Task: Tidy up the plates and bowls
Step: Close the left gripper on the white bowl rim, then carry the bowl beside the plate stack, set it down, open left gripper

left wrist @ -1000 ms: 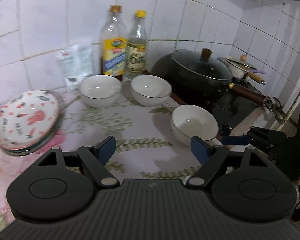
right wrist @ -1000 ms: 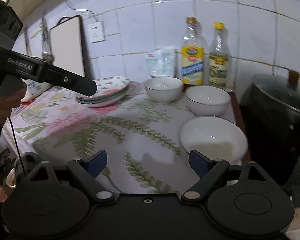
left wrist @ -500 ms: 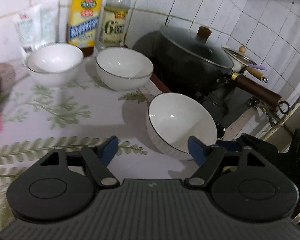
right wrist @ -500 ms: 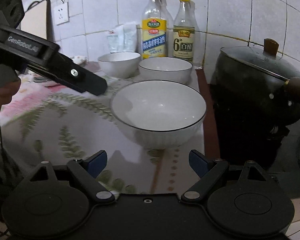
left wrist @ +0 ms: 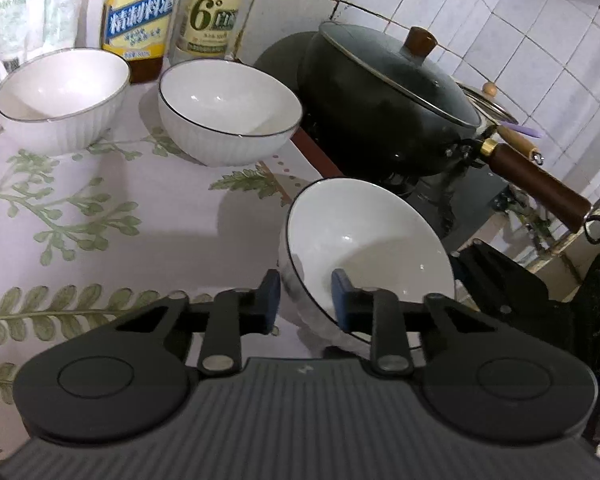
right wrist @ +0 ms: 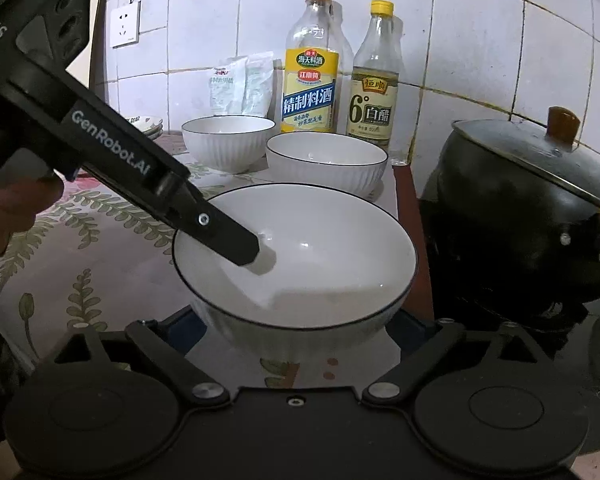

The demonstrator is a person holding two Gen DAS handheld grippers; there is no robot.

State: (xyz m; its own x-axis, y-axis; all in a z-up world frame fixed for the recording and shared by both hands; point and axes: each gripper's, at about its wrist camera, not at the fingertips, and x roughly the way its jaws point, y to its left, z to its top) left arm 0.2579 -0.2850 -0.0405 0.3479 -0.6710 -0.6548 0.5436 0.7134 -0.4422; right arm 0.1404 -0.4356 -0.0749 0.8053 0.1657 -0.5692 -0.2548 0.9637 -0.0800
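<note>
Right wrist view: left gripper [right wrist: 256, 254] reads "GenRobot.AI".

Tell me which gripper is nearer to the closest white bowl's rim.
Left. The left gripper has just been closing and straddles the closest bowl's rim, one finger inside, one outside. The right gripper stands open around the bowl's base, lower down.
</note>
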